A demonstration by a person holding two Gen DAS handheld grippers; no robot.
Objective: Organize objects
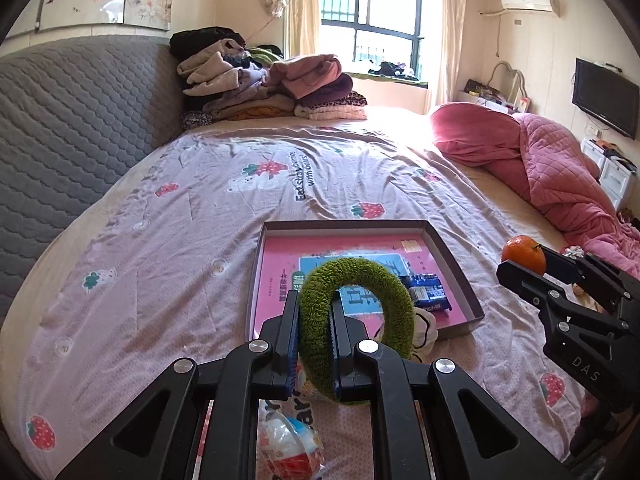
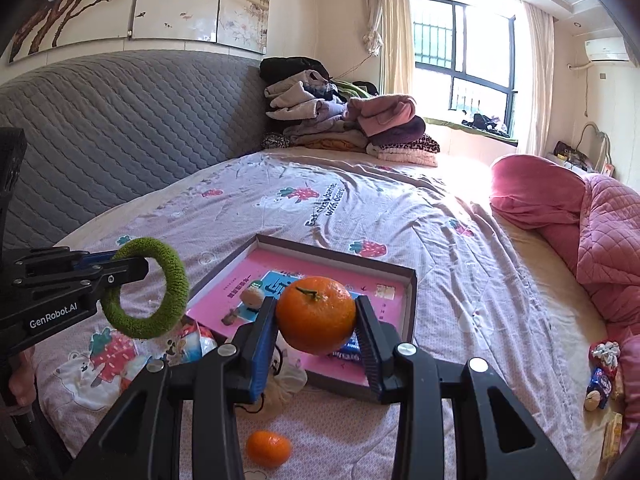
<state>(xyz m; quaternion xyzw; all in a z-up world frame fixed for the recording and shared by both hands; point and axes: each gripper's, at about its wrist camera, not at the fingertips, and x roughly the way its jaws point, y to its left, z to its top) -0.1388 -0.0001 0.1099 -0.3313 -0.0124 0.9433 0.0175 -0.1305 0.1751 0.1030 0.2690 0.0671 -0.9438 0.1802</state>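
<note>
Above the bed's near edge, my left fingers (image 1: pixel 314 320) pinch the green ring (image 1: pixel 356 320), right fingers (image 2: pixel 316 320) clamp the orange (image 2: pixel 316 314); I should lower both gently into the tray (image 2: pixel 410 300)

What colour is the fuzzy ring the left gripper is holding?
Moss green: the fuzzy fabric ring shows best in the left wrist view.
</note>
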